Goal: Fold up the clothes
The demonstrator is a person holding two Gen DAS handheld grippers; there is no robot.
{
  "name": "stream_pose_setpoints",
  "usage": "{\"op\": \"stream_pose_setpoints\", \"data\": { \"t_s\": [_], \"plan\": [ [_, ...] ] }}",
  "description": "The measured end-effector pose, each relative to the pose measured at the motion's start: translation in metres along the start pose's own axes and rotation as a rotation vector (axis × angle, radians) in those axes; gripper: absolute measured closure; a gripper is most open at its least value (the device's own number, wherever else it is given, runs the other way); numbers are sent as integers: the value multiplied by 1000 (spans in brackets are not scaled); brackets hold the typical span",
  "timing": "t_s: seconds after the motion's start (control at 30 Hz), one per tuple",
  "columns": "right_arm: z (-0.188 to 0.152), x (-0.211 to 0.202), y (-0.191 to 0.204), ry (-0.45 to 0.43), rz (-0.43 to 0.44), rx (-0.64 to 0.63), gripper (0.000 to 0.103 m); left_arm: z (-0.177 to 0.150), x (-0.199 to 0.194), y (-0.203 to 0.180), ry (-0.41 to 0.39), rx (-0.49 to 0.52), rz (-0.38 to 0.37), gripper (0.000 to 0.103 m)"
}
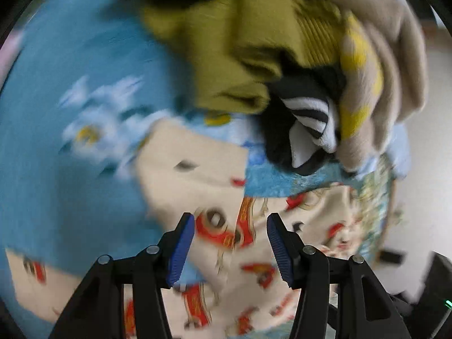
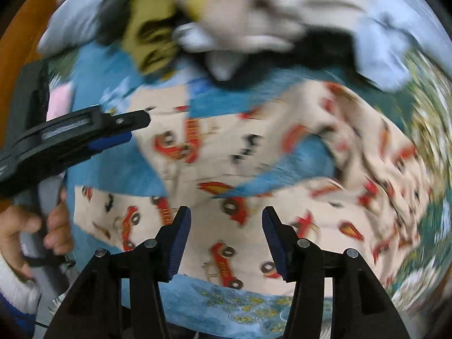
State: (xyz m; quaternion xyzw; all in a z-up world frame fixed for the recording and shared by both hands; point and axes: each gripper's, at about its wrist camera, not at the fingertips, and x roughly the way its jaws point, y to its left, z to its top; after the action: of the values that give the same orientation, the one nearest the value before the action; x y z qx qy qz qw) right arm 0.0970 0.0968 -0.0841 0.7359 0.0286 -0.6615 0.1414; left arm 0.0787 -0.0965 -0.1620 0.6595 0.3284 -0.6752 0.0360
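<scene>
Both grippers, left [image 1: 231, 243] and right [image 2: 226, 240], hover with fingers apart and empty over the cream car-print garment [image 2: 245, 169], spread on a blue floral cloth [image 1: 70, 169]. Beyond it lies a heap of clothes [image 1: 282, 56]. No writing is legible through the blur.
</scene>
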Motion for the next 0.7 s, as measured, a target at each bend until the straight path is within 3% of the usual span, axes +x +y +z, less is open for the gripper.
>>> {"op": "stream_pose_setpoints", "data": {
  "t_s": [0.13, 0.27, 0.37, 0.47, 0.53, 0.6, 0.7],
  "plan": [
    [-12, -6, -24, 2, -9, 76, 49, 16, 42, -24, 80, 89, 160, 46],
    [-24, -13, -48, 5, -18, 152, 49, 20, 52, -32, 95, 132, 228, 48],
    [-28, -10, -54, 9, -11, 183, 49, 22, 46, -23, 65, 123, 232, 78],
    [-28, -11, -53, 2, 0, 185, 49, 23, 33, -3, 43, 74, 172, 100],
    [-27, -13, -51, -7, 5, 175, 49, 23, 12, 11, -3, 48, 134, 101],
    [-25, -15, -49, -19, 12, 169, 49, 23, -22, 31, -87, 1, 47, 101],
    [-25, -15, -52, -33, 23, 184, 49, 21, -81, 71, -229, -72, -9, 101]
  ]
}}
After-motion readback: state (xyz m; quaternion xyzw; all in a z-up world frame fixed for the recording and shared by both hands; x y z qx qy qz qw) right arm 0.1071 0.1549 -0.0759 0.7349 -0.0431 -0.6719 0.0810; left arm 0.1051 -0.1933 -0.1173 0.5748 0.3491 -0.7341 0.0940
